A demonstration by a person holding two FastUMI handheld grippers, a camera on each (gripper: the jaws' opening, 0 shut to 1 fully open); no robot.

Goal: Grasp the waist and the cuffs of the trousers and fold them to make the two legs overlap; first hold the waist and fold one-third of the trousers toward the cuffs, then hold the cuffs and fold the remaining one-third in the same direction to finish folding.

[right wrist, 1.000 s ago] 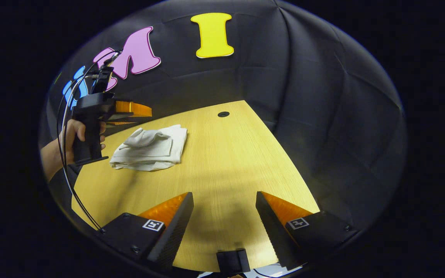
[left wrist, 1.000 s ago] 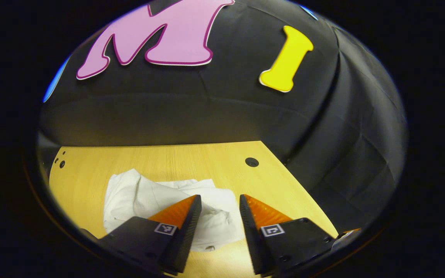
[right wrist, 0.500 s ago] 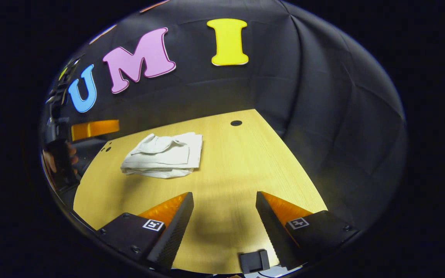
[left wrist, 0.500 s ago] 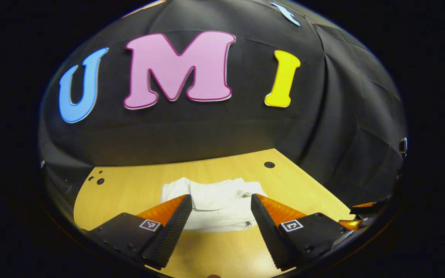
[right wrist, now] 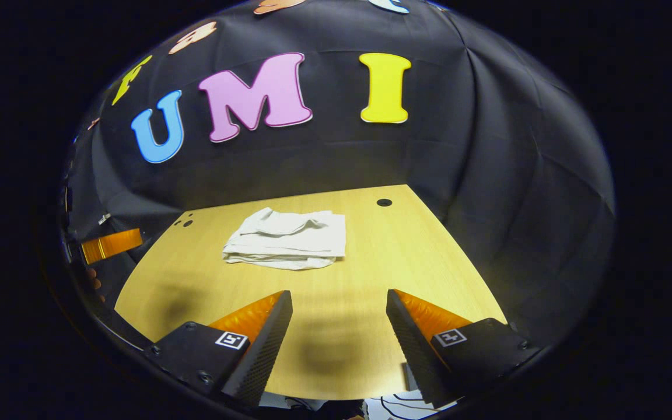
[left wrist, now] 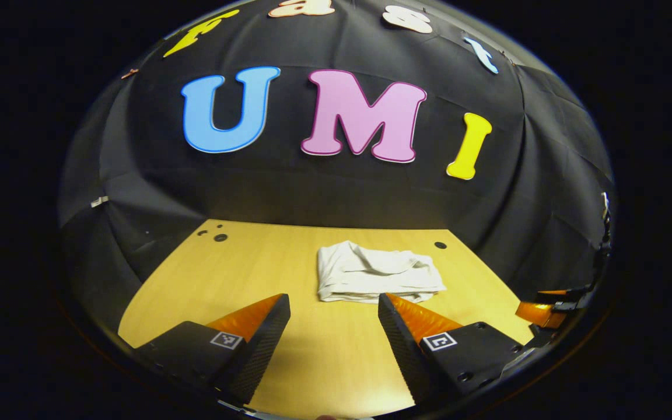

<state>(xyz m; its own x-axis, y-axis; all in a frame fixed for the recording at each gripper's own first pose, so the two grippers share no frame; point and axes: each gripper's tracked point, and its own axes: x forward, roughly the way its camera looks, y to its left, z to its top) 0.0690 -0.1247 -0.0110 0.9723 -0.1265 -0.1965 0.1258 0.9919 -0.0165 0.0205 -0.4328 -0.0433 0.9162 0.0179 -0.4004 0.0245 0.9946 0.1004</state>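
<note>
The trousers [left wrist: 374, 273] are seen lying as a compact, layered white bundle on the far part of the counter [left wrist: 219, 280], right of centre in the left gripper view and left of centre in the right gripper view [right wrist: 286, 239], near the small round hole at the far right corner. The folding is judged to be finished: the bundle is stacked in several layers with its near edge fairly straight, though the upper layer is rumpled toward the far side. The left tongs [left wrist: 333, 326] are held wide open over bare counter, nothing being gripped, with the bundle just beyond the tip of their right finger. The right tongs [right wrist: 339, 324] are likewise spread wide and empty, well short of the bundle. The step in hand is taken to be the retreat after the last fold; little more seems called for than both tongs being kept clear of the cloth, unless the rumpled top layer is to be smoothed, in which case a light, shallow pinch at its edge would be needed so that the layers below are not dragged. Compared with one second ago, the left tongs have been drawn back and away from the trousers, which then lay directly between and under their fingers; the right tongs have been pulled back slightly as well, while the bundle itself appears unmoved.
</note>
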